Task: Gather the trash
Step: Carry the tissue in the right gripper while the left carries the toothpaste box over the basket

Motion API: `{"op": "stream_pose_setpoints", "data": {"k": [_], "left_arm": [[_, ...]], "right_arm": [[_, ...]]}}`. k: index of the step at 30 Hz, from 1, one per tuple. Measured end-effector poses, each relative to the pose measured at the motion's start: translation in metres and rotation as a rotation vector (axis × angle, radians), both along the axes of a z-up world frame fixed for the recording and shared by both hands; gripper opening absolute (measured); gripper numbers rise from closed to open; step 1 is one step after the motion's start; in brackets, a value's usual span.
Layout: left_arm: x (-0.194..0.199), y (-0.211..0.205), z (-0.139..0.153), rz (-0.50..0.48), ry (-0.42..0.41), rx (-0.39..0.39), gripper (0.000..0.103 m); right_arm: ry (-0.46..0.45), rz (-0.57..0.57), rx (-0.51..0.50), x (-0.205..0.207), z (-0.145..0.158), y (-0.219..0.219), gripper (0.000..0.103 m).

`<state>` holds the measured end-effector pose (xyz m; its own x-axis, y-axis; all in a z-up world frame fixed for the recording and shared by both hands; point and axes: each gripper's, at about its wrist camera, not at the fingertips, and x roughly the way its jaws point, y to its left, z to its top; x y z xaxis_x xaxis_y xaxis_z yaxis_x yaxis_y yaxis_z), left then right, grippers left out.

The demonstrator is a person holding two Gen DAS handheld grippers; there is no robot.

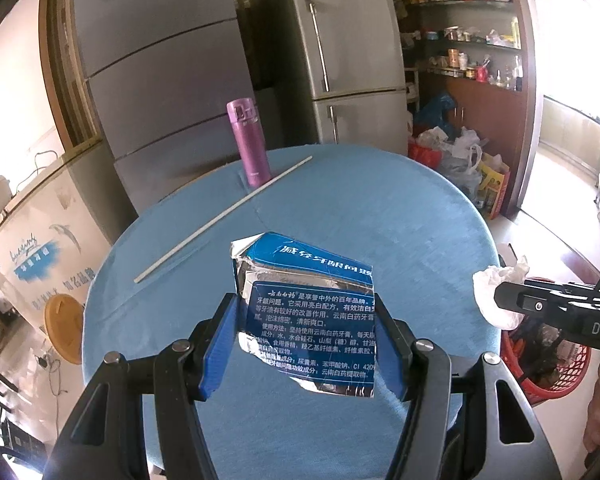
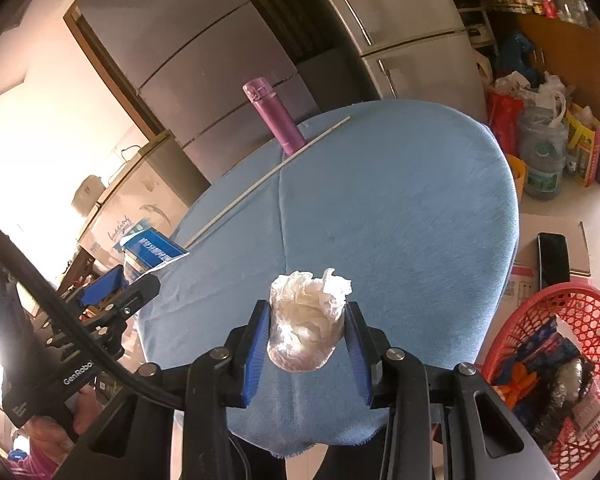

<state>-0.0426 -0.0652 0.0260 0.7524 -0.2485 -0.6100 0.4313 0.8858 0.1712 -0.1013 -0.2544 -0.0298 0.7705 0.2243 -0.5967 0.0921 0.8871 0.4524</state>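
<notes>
Left gripper (image 1: 306, 344) pinches a torn blue box (image 1: 306, 312) above the blue desk (image 1: 400, 220), right gripper (image 2: 306, 346) clamps a crumpled wad (image 2: 306, 320), probably plastic wrap, over the near edge, red basket (image 2: 556, 376) on its right.

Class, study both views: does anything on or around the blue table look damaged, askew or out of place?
Yes. The blue box in the left gripper is torn open and crumpled, its silver lining showing. A thin white stick lies slantwise across the table beside an upright purple flask. The right gripper holds crumpled plastic wrap.
</notes>
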Motion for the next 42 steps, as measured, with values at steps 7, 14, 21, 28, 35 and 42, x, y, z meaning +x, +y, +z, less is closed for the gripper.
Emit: {"op": "stream_pose_setpoints", "data": {"k": [7,14,21,28,35,42], "left_arm": [[-0.007,-0.011,0.001,-0.022,-0.018,0.018,0.064],[-0.01,-0.021,0.001,-0.039,-0.024,0.04,0.064],[-0.014,-0.04,0.0,-0.073,-0.025,0.058,0.064],[-0.019,-0.058,-0.003,-0.102,-0.018,0.078,0.064],[-0.025,-0.074,-0.003,-0.129,-0.019,0.096,0.064],[-0.032,-0.089,-0.002,-0.156,-0.021,0.11,0.064]], "right_arm": [[-0.015,-0.014,0.002,-0.008,0.004,-0.006,0.04],[-0.021,-0.031,0.009,-0.014,0.004,-0.014,0.04],[-0.021,-0.066,0.022,-0.022,0.001,-0.031,0.04],[-0.016,-0.097,0.045,-0.029,-0.002,-0.051,0.04],[-0.02,-0.118,0.065,-0.034,-0.004,-0.064,0.04],[-0.026,-0.139,0.078,-0.041,-0.005,-0.076,0.04]]}}
